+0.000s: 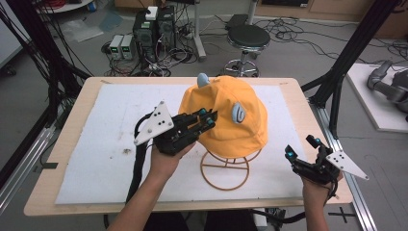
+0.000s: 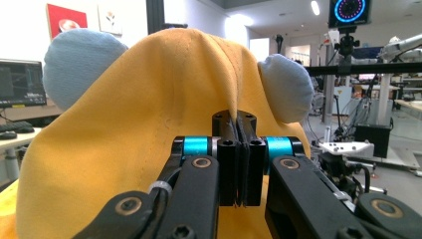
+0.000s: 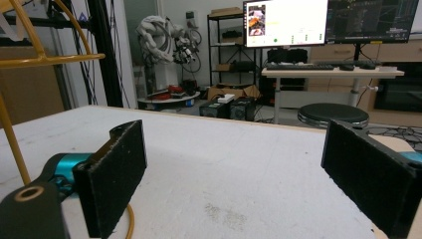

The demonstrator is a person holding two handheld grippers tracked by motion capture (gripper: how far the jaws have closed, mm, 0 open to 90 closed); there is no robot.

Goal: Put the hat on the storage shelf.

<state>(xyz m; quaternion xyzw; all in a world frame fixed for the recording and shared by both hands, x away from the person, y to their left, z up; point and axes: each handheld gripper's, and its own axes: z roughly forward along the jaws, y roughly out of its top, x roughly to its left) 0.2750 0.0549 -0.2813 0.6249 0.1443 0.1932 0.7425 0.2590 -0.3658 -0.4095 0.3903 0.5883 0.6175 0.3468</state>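
Observation:
A yellow hat [image 1: 226, 110] with two pale blue ears [image 1: 238, 113] sits on a yellow wire stand [image 1: 224, 168] in the middle of the table. My left gripper [image 1: 208, 117] is at the hat's left side, shut on a fold of the fabric. In the left gripper view the closed jaws [image 2: 240, 119] pinch a ridge of the hat [image 2: 149, 109], an ear [image 2: 286, 87] on each side. Near the table's front right corner my right gripper [image 1: 300, 147] stands open and low over the mat, nothing between its pads [image 3: 239, 154]. The stand [image 3: 30, 59] is at the left of the right gripper view.
A white mat [image 1: 106, 144] covers most of the wooden table [image 1: 72, 110]. Beyond the far edge stand a black stool [image 1: 248, 38] and computer boxes with cables [image 1: 154, 33]. Black frame posts [image 1: 337, 82] rise at the table's right.

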